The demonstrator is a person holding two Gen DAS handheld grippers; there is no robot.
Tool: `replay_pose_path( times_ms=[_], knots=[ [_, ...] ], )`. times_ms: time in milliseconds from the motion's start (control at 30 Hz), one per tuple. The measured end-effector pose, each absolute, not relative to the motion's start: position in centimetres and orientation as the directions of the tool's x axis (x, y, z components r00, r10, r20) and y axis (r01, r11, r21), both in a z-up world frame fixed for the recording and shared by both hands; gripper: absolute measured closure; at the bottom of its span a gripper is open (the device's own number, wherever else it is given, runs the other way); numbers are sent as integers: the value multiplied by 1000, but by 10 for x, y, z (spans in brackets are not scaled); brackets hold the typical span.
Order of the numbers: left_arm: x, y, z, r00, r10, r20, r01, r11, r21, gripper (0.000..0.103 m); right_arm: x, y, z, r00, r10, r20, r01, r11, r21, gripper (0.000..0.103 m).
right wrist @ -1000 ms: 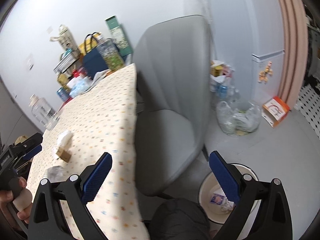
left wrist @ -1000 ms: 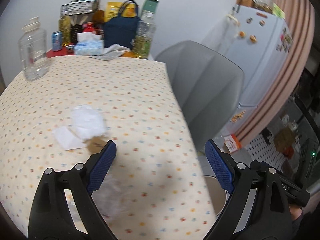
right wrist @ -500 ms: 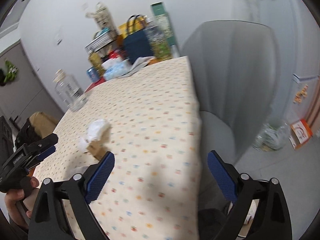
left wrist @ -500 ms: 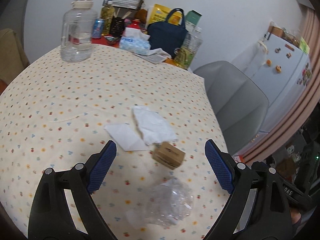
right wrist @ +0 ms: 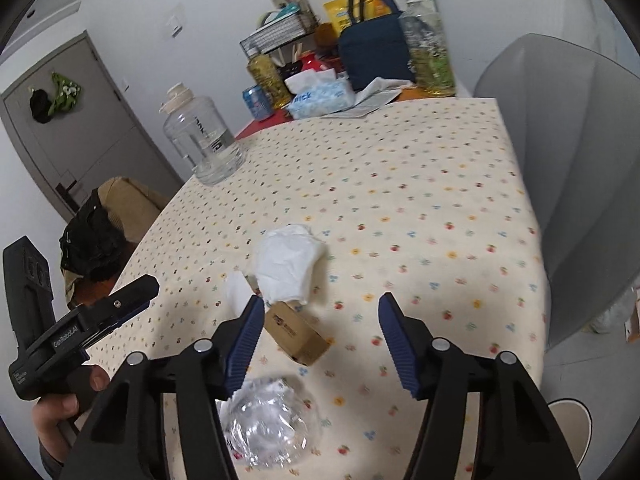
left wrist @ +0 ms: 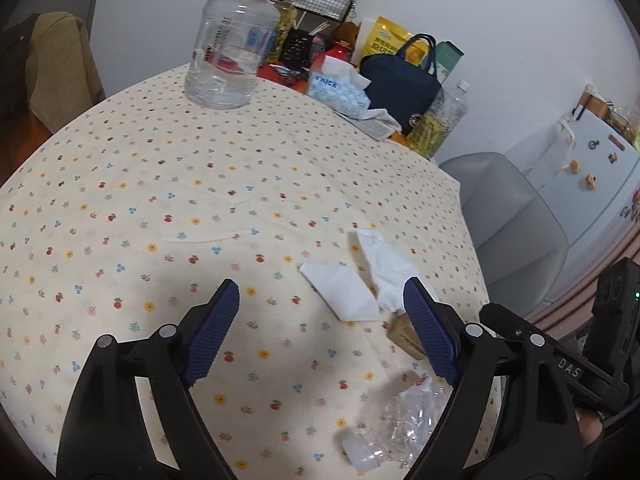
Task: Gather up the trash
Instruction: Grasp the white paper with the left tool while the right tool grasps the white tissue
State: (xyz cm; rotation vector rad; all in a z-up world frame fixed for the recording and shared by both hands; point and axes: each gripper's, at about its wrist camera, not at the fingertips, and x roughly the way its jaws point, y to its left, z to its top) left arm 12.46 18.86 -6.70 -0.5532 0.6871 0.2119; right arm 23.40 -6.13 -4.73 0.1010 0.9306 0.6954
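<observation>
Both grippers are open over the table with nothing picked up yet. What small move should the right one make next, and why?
Probably ease the right gripper forward and down to straddle the small cardboard box. Its jaws are open and empty, and the box lies just ahead between them, beside the crumpled tissue and beyond the crushed plastic bottle. The left gripper is open too, over bare tablecloth.

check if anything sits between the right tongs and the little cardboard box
Nothing visible blocks it. The right tongs are open, and the cardboard box lies on the tablecloth just ahead of the left finger. The crumpled tissue is beyond the box, the crushed plastic bottle nearer the camera.
</observation>
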Motion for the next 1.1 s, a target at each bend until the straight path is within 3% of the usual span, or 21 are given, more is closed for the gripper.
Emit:
replay_pose_path(
  times_ms=[200, 267, 333, 667, 900, 1000, 1067, 1100],
  knots=[
    [126, 199, -74, 745, 15, -667, -390, 821, -417, 24, 250, -29, -67, 326, 598, -732, -520, 760, 390, 47],
    [130, 201, -77, 739, 8, -674, -396, 814, -425, 25, 256, -18, -77, 270, 591, -760, -532, 750, 393, 84],
    [137, 200, -80, 734, -10, -679, -395, 807, -439, 25, 257, -13, -76, 263, 598, -757, -545, 740, 395, 100],
    [175, 179, -94, 696, -46, -716, -383, 820, -425, 28, 242, -45, -42, 359, 628, -691, -553, 739, 384, 101],
    [208, 161, -105, 635, -27, -772, -364, 871, -330, 28, 225, -104, -16, 463, 622, -632, -475, 776, 415, 100],
    [216, 157, -110, 608, -1, -794, -369, 885, -284, 39, 214, -137, -9, 508, 607, -612, -435, 793, 426, 100],
    [218, 154, -109, 591, 19, -807, -369, 895, -249, 56, 205, -163, -6, 542, 583, -606, -399, 812, 426, 100],
    [218, 154, -109, 584, 14, -812, -361, 900, -244, 58, 200, -177, -5, 560, 563, -608, -375, 826, 420, 100]
  ],
)
